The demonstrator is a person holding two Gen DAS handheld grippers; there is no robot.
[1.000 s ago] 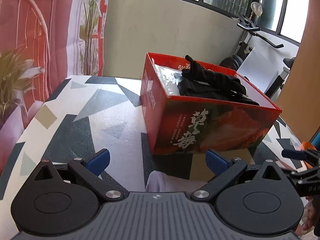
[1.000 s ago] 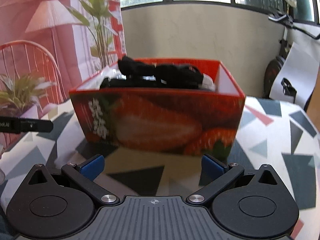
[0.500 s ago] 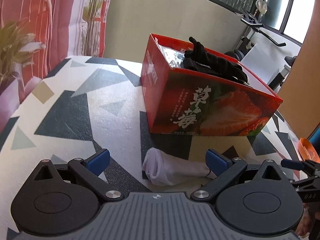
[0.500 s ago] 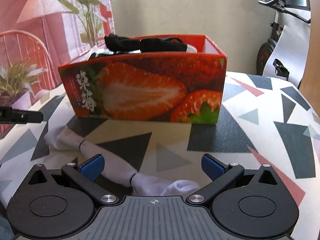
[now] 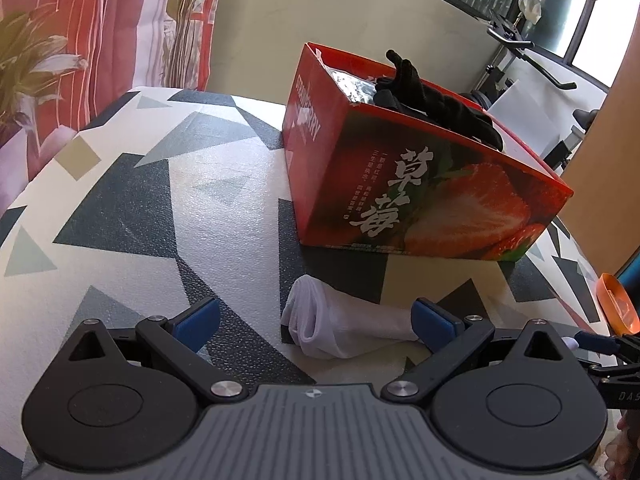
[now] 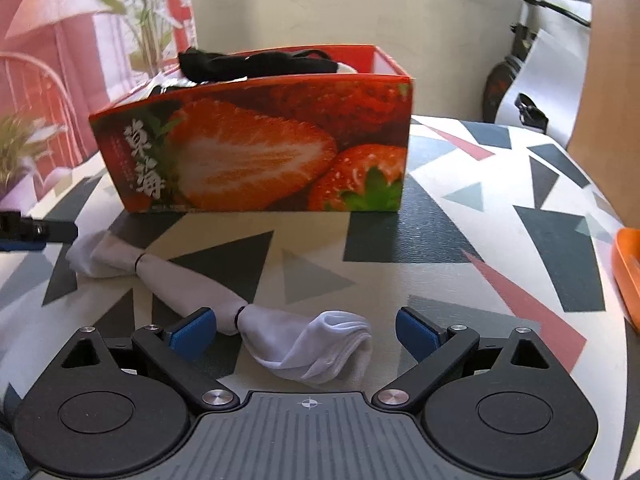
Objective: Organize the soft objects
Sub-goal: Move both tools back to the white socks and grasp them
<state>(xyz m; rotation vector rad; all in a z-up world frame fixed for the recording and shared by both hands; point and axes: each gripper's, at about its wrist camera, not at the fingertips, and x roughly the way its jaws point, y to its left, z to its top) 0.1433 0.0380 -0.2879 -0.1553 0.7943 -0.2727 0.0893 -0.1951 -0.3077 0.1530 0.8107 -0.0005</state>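
I've got both grippers spread wide, holding nothing. My left gripper [image 5: 316, 316] sits over one end of the long white sock bundle [image 6: 224, 300], my right gripper [image 6: 306, 326] over the other. The bundle lies on the geometric-patterned surface [image 6: 480, 240], just in front of the red strawberry-printed cardboard box [image 6: 256, 148] with black fabric items [image 5: 432, 100] piled inside.

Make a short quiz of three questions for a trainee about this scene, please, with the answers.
1. True or false: the white sock bundle lies inside the strawberry box.
2. What colour are the soft items already in the box?
3. Which grippers are open? A) left gripper only B) right gripper only C) both

Key: 1 false, it lies on the table before the box; 2 black; 3 C.
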